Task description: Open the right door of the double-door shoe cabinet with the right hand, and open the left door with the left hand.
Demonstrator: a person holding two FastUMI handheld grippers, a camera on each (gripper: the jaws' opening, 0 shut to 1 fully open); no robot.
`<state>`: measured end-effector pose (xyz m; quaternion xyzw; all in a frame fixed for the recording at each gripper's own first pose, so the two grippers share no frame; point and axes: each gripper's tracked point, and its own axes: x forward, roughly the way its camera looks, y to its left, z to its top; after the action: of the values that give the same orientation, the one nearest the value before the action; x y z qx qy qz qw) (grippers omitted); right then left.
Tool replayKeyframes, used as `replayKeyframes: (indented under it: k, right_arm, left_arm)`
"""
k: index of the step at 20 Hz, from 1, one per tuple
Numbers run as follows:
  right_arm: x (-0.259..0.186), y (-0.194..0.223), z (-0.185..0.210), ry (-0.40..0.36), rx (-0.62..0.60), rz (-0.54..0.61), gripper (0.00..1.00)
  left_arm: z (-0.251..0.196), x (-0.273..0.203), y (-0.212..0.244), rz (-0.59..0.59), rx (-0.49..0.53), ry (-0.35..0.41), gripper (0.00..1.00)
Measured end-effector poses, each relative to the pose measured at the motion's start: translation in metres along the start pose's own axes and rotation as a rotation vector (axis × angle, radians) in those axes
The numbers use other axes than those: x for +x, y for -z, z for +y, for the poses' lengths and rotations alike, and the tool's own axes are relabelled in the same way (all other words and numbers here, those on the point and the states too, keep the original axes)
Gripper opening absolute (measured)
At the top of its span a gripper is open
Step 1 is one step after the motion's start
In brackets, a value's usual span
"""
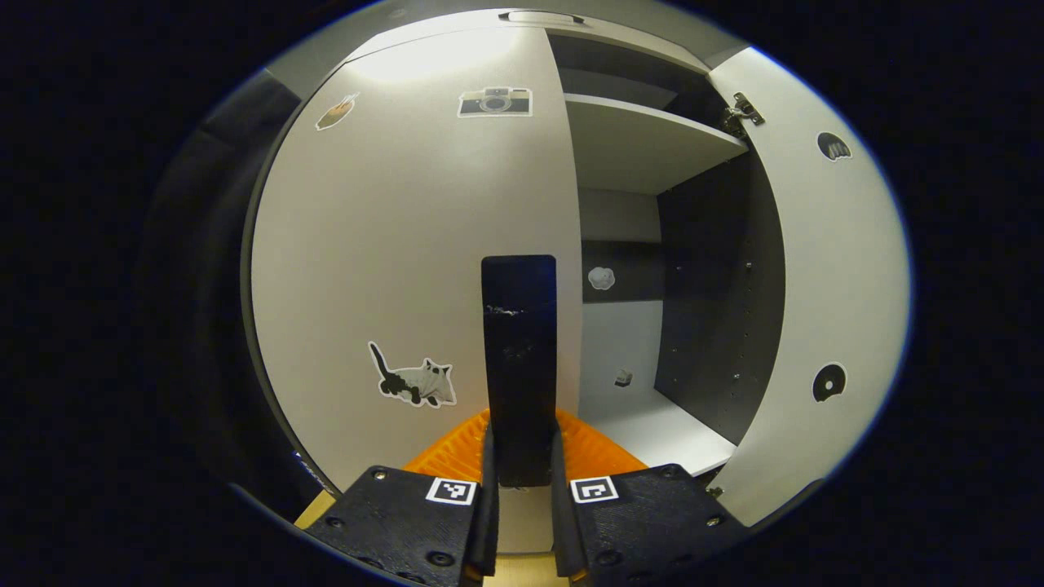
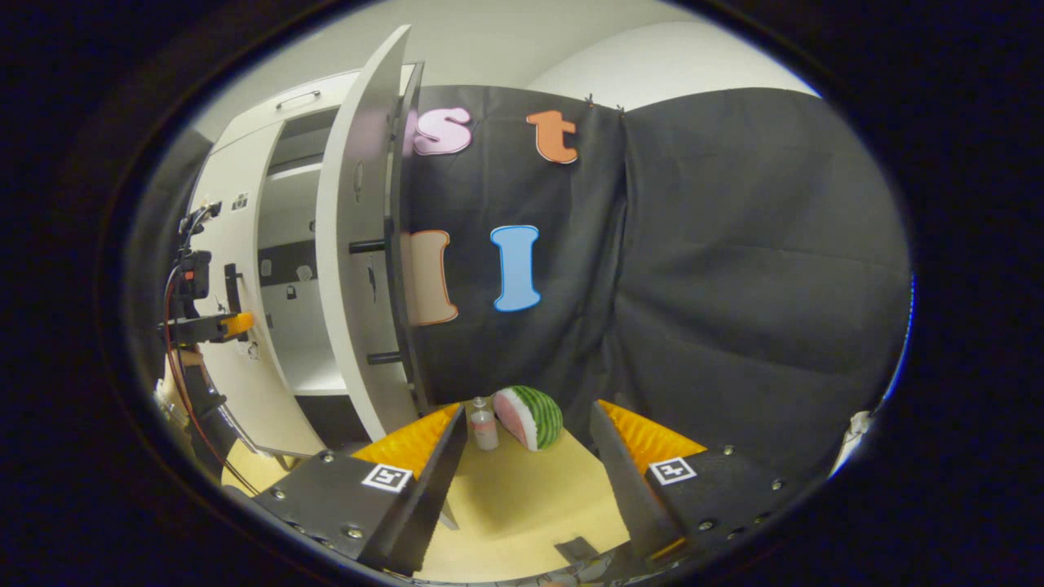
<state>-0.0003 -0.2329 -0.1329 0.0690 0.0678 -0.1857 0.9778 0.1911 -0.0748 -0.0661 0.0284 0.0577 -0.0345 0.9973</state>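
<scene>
Right door point(image 1: 824, 269) is open; left gripper point(image 1: 522, 489) clamps the left door's point(image 1: 408, 244) handle point(image 1: 519, 367), ready to pull. Right gripper point(image 2: 526, 489) gapes empty.

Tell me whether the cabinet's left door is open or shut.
Shut: the left door sits flush, the left gripper clamped on its handle; the right door is swung open.

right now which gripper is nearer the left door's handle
Left. The left gripper is closed around the left door handle; the right gripper is open, off beyond the open right door.
</scene>
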Motion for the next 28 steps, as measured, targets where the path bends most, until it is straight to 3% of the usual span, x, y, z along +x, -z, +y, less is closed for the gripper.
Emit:
replayKeyframes:
  k: [13,28]
  right_arm:
    - [-0.023,0.008,-0.005,0.013,0.007,0.005,0.90]
    - [-0.041,0.018,0.026,-0.069,-0.018,0.040,0.90]
  left_arm:
    - [0.005,-0.003,0.000,0.015,-0.006,0.047,0.25]
    - [0.012,-0.004,0.001,0.021,-0.031,0.057,0.25]
